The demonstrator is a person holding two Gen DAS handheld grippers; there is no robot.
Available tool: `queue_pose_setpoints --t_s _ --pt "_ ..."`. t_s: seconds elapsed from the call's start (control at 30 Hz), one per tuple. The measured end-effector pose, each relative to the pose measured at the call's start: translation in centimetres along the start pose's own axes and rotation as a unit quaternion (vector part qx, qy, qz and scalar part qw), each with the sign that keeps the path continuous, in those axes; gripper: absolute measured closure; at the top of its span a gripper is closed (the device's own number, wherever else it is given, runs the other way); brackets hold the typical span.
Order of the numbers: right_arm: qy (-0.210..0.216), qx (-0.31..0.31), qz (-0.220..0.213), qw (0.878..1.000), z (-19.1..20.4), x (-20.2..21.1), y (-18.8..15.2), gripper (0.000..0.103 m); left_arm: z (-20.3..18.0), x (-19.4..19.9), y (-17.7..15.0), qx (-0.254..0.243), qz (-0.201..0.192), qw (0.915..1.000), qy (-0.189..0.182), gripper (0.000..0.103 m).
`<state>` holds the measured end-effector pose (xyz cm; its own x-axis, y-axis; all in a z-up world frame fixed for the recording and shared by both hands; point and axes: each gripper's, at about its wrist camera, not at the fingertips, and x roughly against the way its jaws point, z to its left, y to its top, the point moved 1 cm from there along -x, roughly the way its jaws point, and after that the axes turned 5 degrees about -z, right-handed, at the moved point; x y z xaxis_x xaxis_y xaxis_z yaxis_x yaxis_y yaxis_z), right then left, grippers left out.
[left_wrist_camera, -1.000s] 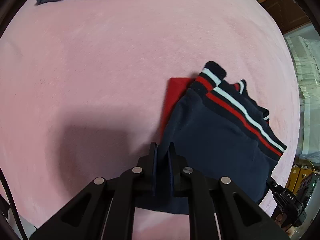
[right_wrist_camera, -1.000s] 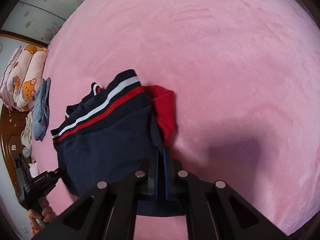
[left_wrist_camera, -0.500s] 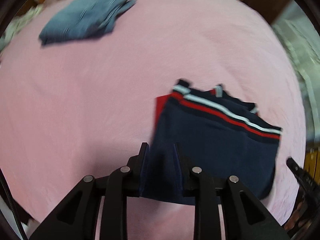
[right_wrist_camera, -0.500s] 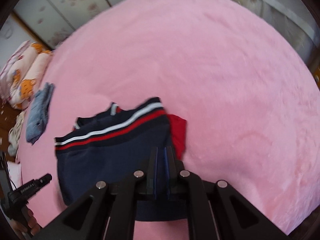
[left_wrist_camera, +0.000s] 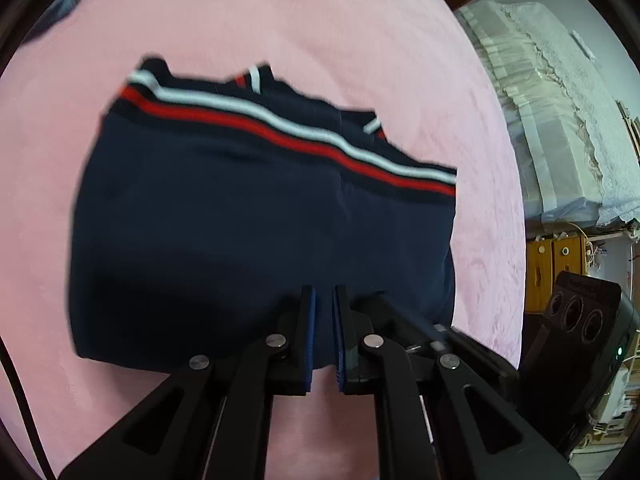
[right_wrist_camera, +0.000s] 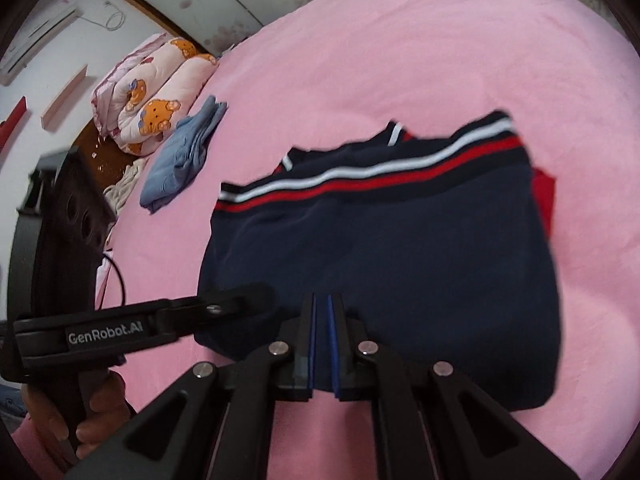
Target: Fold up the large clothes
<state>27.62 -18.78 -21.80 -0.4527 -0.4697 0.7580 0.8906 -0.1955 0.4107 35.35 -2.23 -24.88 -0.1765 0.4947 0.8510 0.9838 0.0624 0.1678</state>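
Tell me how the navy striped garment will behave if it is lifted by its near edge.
The navy garment looks soft and floppy; it would likely sag. Folded in layers, with red fabric showing at one side, it may shift apart. It probably drags on the plush pink blanket.

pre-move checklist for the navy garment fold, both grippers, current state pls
1. Left gripper pinching the near edge of the garment: ok; jaws just closed on the cloth.
2. Right gripper pinching the same edge: ok, jaws shut on it.
3. Striped hem lying flat, unbunched: ok, though blurred.
4. Red layer tucked under: not ok, it sticks out on one side.
5. Bed beyond the hem free for the fold: ok; the blue clothes lie well aside.
6. Underside layers aligned: cannot tell, hidden.
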Motion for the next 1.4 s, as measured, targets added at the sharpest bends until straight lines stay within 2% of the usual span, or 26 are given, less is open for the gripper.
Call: queue_pose_setpoints --t_s 0.13,0.27,0.4,0.47,0.5,0.6,0.67,0.73,0.77,0.8,0.87,0.97,1.07,1.17,1.3,1.4 --pt "-0.013 0.004 0.024 1.0 0.1 -1.7 -1.0 0.1 0.3 -2.3 -0.7 -0.012 0.028 0.9987 0.041 0.097" --pt "-0.042 -0.008 0.021 0.999 -1.7 -2.1 -1.0 0.103 1.6 -2.7 -0.8 -0.012 0.018 0.9962 0.085 0.098" --pt "-0.009 -0.057 0.019 0.998 -4.3 -1.1 -0.8 0.103 3.3 -1.2 -0.3 0.002 -0.001 0.9959 0.09 0.098" --pt "-0.008 -0.052 0.012 0.999 -4.7 -0.1 -0.9 0.103 4.6 -0.1 0.0 0.002 -0.015 0.9934 0.114 0.098" --pt "-0.009 -0.048 0.009 0.999 -4.9 0.3 -0.9 0.103 5.1 0.2 0.0 0.006 -0.018 0.993 0.117 0.098" --pt "-0.01 -0.054 0.002 0.998 -5.5 1.2 -1.0 0.103 7.4 1.2 0.0 0.022 -0.02 0.9871 0.157 0.098" --pt "-0.025 -0.06 -0.008 0.998 -6.0 1.9 -1.1 0.103 8.9 1.8 -0.2 0.047 -0.023 0.9897 0.133 0.098" --pt "-0.098 -0.068 -0.023 0.993 -7.4 3.0 -1.2 0.103 10.3 2.2 -0.5 0.081 -0.025 0.9906 0.108 0.098" --pt "-0.116 -0.09 -0.024 0.989 -8.8 3.4 -1.5 0.103 10.7 2.1 -0.6 0.09 -0.023 0.9907 0.099 0.098" --pt "-0.114 -0.112 -0.023 0.987 -9.9 3.7 -1.8 0.103 10.8 2.1 -0.6 0.091 -0.024 0.9908 0.097 0.098" --pt "-0.081 -0.144 -0.018 0.986 -11.5 3.9 -2.1 0.103 10.6 1.8 -0.5 0.087 -0.024 0.9906 0.102 0.098" --pt "-0.105 -0.086 -0.001 0.991 -10.5 3.7 -1.5 0.103 9.5 1.4 -0.3 0.072 -0.026 0.989 0.127 0.098" --pt "-0.13 -0.072 0.005 0.989 -9.2 3.7 -0.8 0.103 8.2 1.3 -0.3 0.053 -0.027 0.9876 0.145 0.098" --pt "-0.149 -0.073 -0.022 0.986 -7.6 4.5 0.4 0.103 7.7 1.2 -0.5 0.048 -0.025 0.9878 0.146 0.098" --pt "-0.106 -0.062 -0.057 0.991 -4.8 4.6 2.0 0.103 8.2 1.4 -0.8 0.058 -0.026 0.9884 0.138 0.098" --pt "-0.074 -0.032 -0.053 0.995 -2.2 3.1 2.8 0.103 8.4 1.3 -1.0 0.071 -0.029 0.9882 0.132 0.098"
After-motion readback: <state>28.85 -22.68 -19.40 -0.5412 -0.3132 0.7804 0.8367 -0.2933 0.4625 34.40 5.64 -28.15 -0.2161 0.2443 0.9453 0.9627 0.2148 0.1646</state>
